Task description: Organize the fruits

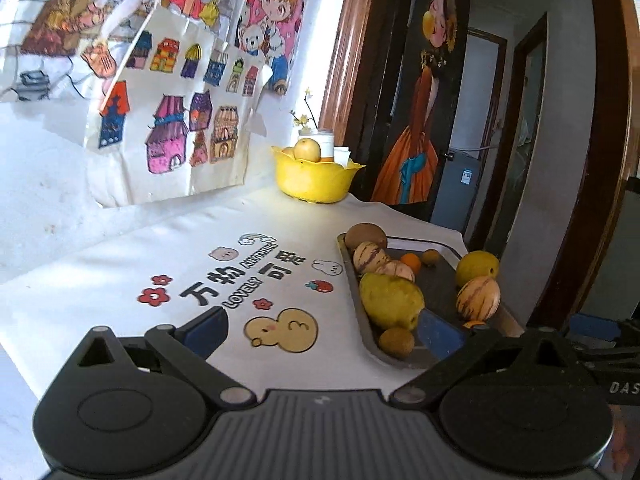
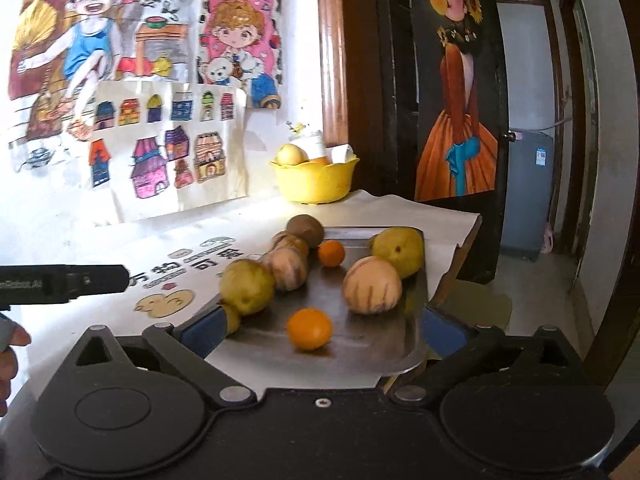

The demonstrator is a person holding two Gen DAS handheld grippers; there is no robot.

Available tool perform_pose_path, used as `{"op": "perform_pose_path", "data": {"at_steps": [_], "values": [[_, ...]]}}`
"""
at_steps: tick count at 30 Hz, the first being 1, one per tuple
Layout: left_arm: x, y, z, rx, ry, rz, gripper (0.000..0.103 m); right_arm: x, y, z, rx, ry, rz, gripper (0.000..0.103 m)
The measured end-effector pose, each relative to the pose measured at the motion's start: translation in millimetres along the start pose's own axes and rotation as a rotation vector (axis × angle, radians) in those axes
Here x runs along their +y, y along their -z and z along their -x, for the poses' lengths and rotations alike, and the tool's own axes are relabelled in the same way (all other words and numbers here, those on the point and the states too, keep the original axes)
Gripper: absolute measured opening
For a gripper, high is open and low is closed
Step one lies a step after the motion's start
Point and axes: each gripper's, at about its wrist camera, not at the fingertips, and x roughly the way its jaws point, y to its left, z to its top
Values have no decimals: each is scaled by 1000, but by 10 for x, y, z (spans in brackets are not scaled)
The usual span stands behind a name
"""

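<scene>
A metal tray (image 2: 360, 332) on the white printed cloth holds several fruits. Among them are an orange (image 2: 310, 329), a striped melon (image 2: 372, 286), a yellow-green pear (image 2: 246, 286), a small orange (image 2: 331, 253) and a kiwi (image 2: 306, 230). My right gripper (image 2: 324, 332) is open wide at the tray's near edge. The orange lies between its fingers, untouched. My left gripper (image 1: 324, 334) is open over the cloth. Its right finger (image 1: 440, 336) reaches over the tray's (image 1: 436, 288) near corner beside a small kiwi (image 1: 396, 342). At the back, a yellow bowl (image 1: 316, 178) holds a pale fruit (image 1: 308, 149).
Drawings cover the wall (image 1: 172, 92) behind the table. Beyond the tray, the table's right edge (image 2: 464, 240) drops off toward a dark door with a painted figure (image 2: 456, 120). A white jar (image 2: 316, 142) stands behind the bowl. The left gripper's body (image 2: 64, 282) and a hand (image 2: 8, 344) show at the left.
</scene>
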Motion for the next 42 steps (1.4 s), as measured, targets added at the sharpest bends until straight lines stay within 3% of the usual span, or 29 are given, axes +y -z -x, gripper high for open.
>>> {"op": "perform_pose_path", "data": {"at_steps": [20, 42], "values": [[259, 281, 378, -28, -63, -9, 103, 327, 357, 347, -32, 82, -125, 102], [326, 398, 424, -33, -57, -3, 103, 422, 465, 421, -57, 124, -131, 102]]}}
